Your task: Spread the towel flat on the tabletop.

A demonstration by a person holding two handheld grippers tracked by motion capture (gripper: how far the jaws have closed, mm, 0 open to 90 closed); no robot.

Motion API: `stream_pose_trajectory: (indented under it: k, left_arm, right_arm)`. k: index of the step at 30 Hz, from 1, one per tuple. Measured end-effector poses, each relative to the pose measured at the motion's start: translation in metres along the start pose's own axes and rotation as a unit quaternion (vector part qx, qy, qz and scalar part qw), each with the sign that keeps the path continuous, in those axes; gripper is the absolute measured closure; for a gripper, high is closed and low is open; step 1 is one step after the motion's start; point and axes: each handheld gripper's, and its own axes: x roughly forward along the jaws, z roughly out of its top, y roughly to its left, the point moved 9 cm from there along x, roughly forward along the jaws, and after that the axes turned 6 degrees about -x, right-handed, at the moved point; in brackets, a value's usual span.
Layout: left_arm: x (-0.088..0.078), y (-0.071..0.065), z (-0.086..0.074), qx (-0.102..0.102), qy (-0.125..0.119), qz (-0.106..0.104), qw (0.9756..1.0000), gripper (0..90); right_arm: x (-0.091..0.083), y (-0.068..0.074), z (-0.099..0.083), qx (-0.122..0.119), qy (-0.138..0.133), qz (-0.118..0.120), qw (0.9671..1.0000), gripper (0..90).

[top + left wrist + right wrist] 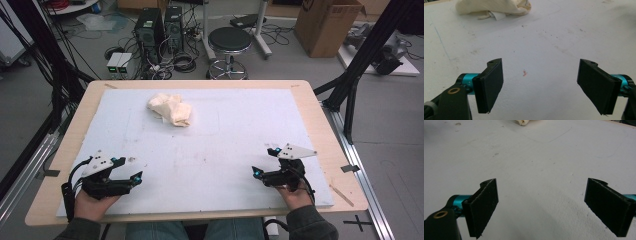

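Observation:
A crumpled cream cloth (170, 109) lies on the white board (210, 150) toward the far side, left of centre. The left gripper view has the cloth (494, 7) at its top edge, and a small corner of the cloth (524, 122) reaches the top of the right gripper view. My left gripper (131, 170) rests near the front left corner of the board, held in a hand. Its jaws are open with nothing between them (540, 87). Over at the front right, my right gripper (265, 161) is open too, with bare board between its pads (541, 207).
The board lies on a wooden table (320, 125). Beyond the table's far edge stand a black stool (229, 50), computer towers (159, 30) with cables on the floor, and a cardboard box (327, 25). Black frame struts (360, 65) rise at the right.

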Motion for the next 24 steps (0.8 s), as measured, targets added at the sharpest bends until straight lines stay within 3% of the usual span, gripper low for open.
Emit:
stream_pose_trajectory:
  k: [24]
  left_arm:
    - [0.0037, -0.0005, -0.0002, -0.001, 0.000, -0.003, 1.0000, 21.5]
  right_arm:
    - [-0.0008, 0.0008, 0.0013, -0.002, -0.005, 0.000, 1.0000, 11.2]
